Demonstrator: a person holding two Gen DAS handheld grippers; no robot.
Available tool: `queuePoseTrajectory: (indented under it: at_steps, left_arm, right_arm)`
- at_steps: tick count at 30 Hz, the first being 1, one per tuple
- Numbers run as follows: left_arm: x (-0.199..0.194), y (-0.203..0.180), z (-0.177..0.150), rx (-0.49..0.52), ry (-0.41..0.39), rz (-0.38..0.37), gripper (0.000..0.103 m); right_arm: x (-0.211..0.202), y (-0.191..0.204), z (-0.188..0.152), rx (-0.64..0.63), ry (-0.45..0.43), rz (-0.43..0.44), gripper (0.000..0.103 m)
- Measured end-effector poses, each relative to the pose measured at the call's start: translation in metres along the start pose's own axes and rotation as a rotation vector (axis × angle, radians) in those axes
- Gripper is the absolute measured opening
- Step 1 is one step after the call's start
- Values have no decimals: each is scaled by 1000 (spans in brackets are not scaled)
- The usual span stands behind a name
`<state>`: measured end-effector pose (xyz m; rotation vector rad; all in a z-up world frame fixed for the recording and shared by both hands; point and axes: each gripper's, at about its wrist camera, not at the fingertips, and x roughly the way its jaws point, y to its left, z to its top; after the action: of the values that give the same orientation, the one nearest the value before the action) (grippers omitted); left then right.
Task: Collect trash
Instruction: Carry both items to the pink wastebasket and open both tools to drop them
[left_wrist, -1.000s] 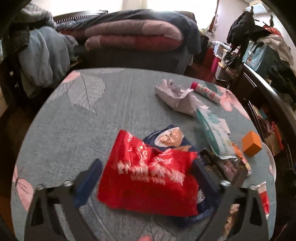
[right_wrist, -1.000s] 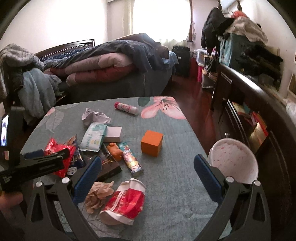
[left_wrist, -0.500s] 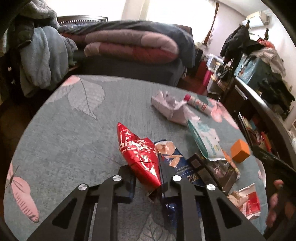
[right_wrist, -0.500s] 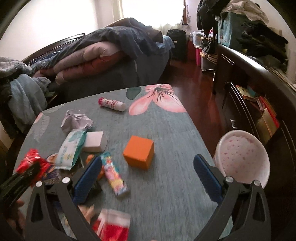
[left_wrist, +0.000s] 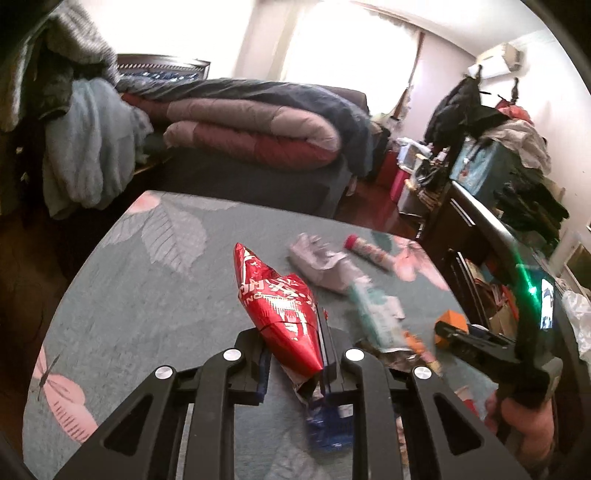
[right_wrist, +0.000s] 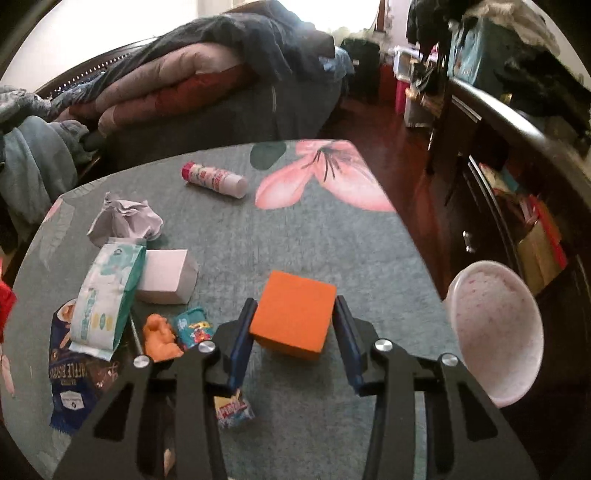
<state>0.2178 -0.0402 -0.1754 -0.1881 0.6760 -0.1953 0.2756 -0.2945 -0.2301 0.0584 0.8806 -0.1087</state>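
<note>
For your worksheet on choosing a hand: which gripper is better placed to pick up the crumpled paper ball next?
Neither is free: the left gripper clamps the red wrapper and the right gripper brackets the orange block.

bedroom: bed (left_wrist: 258, 136), heaped quilts (right_wrist: 177, 85)

- red snack bag (left_wrist: 277, 309): white printed characters, too crumpled to read
- blue snack bag (right_wrist: 74, 373): white lettering, blurred
- wipes pack (right_wrist: 107, 295): print unreadable
</note>
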Motion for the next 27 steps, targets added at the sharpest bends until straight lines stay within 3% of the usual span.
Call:
queuePoseTrajectory:
  at_steps: [8,17,23,27]
  left_arm:
    - [-17,-37,7,67,-43,-24,21]
    - [-25,-95,9,157,-58,-83,22]
    - [-17,-153,9,247,-43,-182,22]
    - [-1,-206,8,322,-15,-294,22]
  right_arm:
    - [-47,-34,-10,57,-67,20,42]
    - [-93,-99,-34,157,-136,2,42]
    - [-110,-145,-49,225,-167,-33,42]
    - [-109,-184,-59,284,-174,-85,42]
